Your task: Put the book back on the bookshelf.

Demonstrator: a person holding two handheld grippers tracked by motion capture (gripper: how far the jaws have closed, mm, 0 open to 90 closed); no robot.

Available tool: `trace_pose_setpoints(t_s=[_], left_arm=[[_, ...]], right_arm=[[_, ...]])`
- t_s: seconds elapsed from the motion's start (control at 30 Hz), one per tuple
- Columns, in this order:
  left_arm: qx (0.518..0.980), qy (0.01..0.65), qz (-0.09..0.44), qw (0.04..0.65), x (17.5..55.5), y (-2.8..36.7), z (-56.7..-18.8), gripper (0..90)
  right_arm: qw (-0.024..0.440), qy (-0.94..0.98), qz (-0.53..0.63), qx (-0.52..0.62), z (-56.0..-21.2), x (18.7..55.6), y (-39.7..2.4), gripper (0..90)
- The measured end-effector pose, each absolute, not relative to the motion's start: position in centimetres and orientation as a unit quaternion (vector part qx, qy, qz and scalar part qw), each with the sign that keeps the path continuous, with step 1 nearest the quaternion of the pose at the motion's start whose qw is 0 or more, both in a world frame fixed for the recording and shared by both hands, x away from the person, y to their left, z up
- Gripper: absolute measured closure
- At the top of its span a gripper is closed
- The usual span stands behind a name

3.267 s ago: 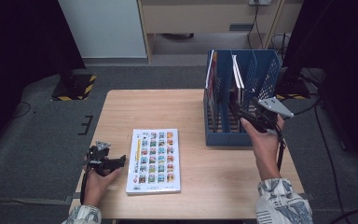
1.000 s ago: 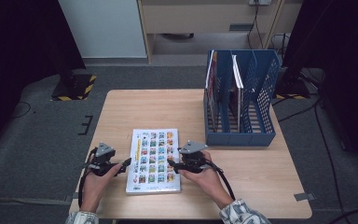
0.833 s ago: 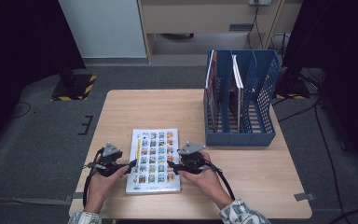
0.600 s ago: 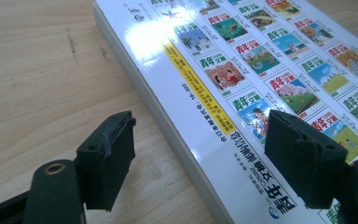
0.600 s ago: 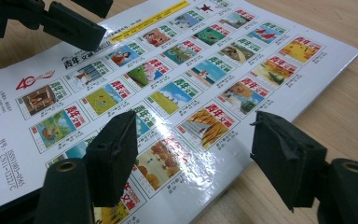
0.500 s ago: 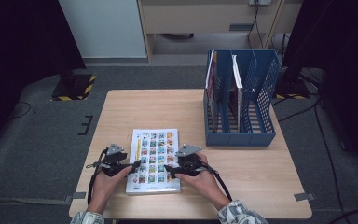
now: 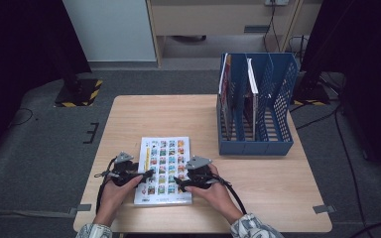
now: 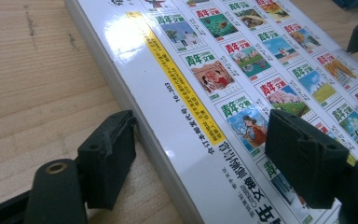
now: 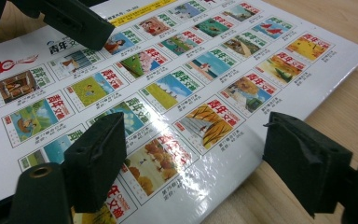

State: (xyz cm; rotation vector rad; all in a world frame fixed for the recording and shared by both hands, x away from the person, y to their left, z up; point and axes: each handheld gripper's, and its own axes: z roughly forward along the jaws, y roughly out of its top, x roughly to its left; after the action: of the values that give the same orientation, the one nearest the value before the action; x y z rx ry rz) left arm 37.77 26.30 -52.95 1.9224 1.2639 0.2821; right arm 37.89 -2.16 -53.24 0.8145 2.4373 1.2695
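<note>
Item 1, left gripper point(image 7: 148, 174): at the spine edge of the magazine point(image 7: 163, 168), jaws apart and not pressing; in the left gripper view one jaw rests on the desk point(image 7: 144, 114) beside the spine, the other hangs over the cover.

Item 2, magazine: thick, glossy, lying flat near the front of the desk, cover up, between the two grippers.

Item 3, right gripper point(image 7: 179, 181): at the opposite long edge, jaws spread and lately widening, nothing pinched; one jaw over the cover, the other off the edge above the wood.

Item 4, blue file rack point(image 7: 256, 111): well apart, at the desk's right rear, two volumes upright in its left slots; the free slot is probably the destination.

Handling note: the lower jaws should slide under both edges before closing; grip evenly, as the glossy cover may slip and the pages sag.
</note>
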Motion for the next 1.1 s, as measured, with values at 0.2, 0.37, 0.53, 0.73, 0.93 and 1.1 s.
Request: trace_pose_setpoints(t_s=[0.2,0.37,0.53,0.73,0.93,1.1], left_arm=[[0.752,0.512,0.115,0.399,37.7,26.5,-52.7,28.7],[0.733,0.532,0.112,0.41,37.8,26.8,-52.8,40.0],[0.722,0.535,0.125,0.42,37.5,27.1,-52.1,50.8],[0.714,0.518,0.107,0.458,36.8,27.1,-50.7,57.5],[0.754,0.498,0.089,0.419,36.8,25.8,-50.9,57.2],[0.744,0.506,0.081,0.429,38.0,25.1,-51.8,57.2]], right_arm=[[0.142,0.84,0.443,0.28,-53.4,37.9,-2.1,19.3],[0.142,0.84,0.443,0.28,-53.4,37.9,-2.1,19.2],[0.142,0.84,0.443,0.281,-53.4,37.9,-2.1,19.1],[0.142,0.84,0.442,0.281,-53.4,37.9,-2.1,19.1],[0.142,0.84,0.442,0.281,-53.4,37.9,-2.1,19.1],[0.142,0.84,0.442,0.281,-53.4,37.9,-2.1,19.0]])
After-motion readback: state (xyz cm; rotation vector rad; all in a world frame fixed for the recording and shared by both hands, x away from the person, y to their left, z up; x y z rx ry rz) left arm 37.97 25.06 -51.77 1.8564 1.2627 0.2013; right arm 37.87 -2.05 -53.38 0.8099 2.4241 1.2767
